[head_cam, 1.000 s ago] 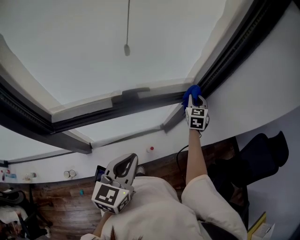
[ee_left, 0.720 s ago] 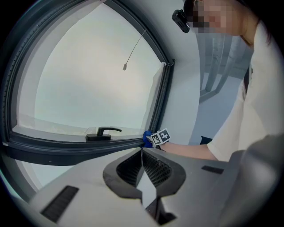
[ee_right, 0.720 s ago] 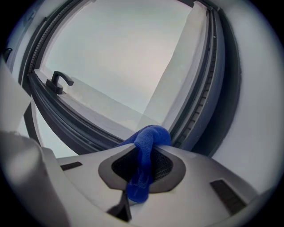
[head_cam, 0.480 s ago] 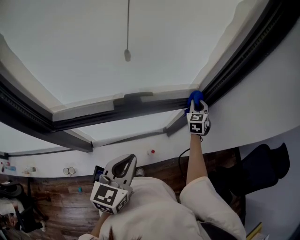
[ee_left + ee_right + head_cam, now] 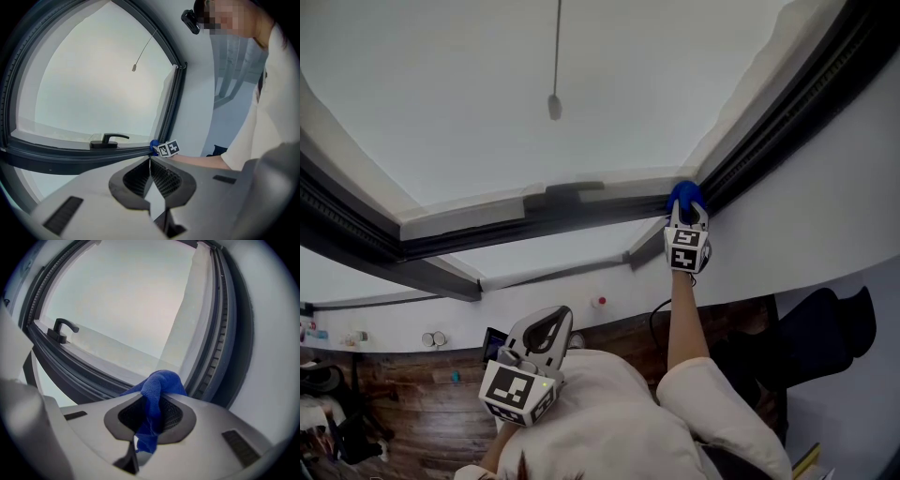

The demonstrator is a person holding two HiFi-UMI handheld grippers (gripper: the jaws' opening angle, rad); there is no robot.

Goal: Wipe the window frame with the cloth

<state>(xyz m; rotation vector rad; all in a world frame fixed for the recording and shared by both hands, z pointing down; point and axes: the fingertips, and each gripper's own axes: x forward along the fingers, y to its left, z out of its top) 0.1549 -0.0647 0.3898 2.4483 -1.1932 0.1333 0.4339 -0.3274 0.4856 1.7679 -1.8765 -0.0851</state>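
A blue cloth point(image 5: 157, 390) is pinched between the jaws of my right gripper point(image 5: 686, 208), which is shut on it. The cloth point(image 5: 685, 196) presses into the lower right corner of the dark window frame point(image 5: 581, 212), where the bottom rail meets the upright. In the left gripper view the same cloth point(image 5: 153, 146) shows small beside the right gripper's marker cube point(image 5: 168, 148). My left gripper point(image 5: 546, 330) hangs low near the person's chest, away from the window, shut and empty point(image 5: 150, 164). A black window handle point(image 5: 61, 329) sits on the bottom rail to the left.
A thin pull cord with a small weight point(image 5: 554, 101) hangs in front of the pale glass. White wall point(image 5: 806, 225) runs right of the frame. Below lie a wooden floor point(image 5: 412, 412) and a dark chair point(image 5: 825, 328).
My right gripper with the cloth has shifted slightly along the frame's corner, first a little right and down, then back left and up. The left gripper stays put.
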